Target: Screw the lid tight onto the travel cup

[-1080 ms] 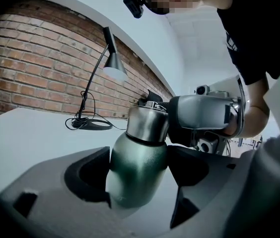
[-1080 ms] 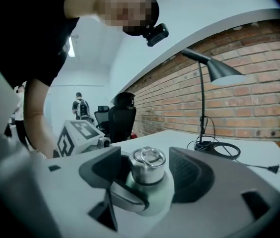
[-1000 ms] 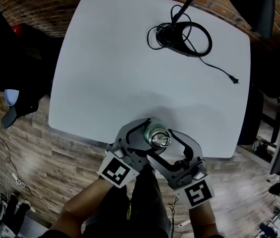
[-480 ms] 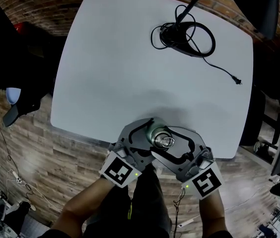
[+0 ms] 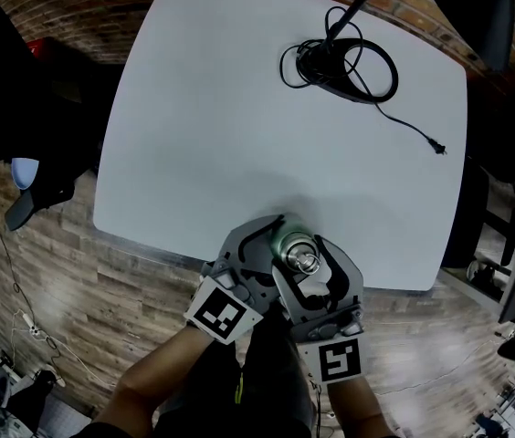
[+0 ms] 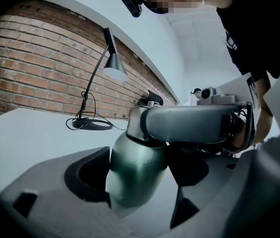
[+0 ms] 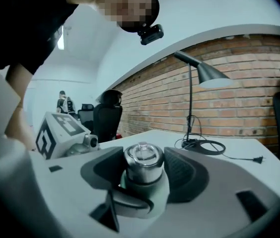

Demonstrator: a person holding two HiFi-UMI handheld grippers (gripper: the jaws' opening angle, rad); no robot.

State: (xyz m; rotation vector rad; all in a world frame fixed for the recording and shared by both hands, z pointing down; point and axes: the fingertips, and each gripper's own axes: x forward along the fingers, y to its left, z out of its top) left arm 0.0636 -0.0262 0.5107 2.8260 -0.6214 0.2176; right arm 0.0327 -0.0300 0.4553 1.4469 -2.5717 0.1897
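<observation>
The travel cup (image 5: 287,242) has a green body and stands at the near edge of the white table (image 5: 221,135); its silver lid (image 5: 306,263) is on top. My left gripper (image 5: 280,245) comes in from the left and is shut on the cup's body (image 6: 135,167), with dark pads against both sides. My right gripper (image 5: 305,261) reaches in from below. Its jaws have just been closing, and its pads now sit against both sides of the lid (image 7: 143,162). One right jaw (image 6: 194,124) crosses the left gripper view at lid height.
A black desk lamp (image 5: 340,57) with a coiled cord stands at the table's far right; its plug (image 5: 437,149) lies loose. Brick wall runs behind the table. Dark chairs (image 5: 477,7) stand at the back right and left. The cup is close to the table's near edge.
The right gripper has swung round the lid, its marker cube moving from the lower right to nearly straight below the cup. The left gripper and cup have stayed put.
</observation>
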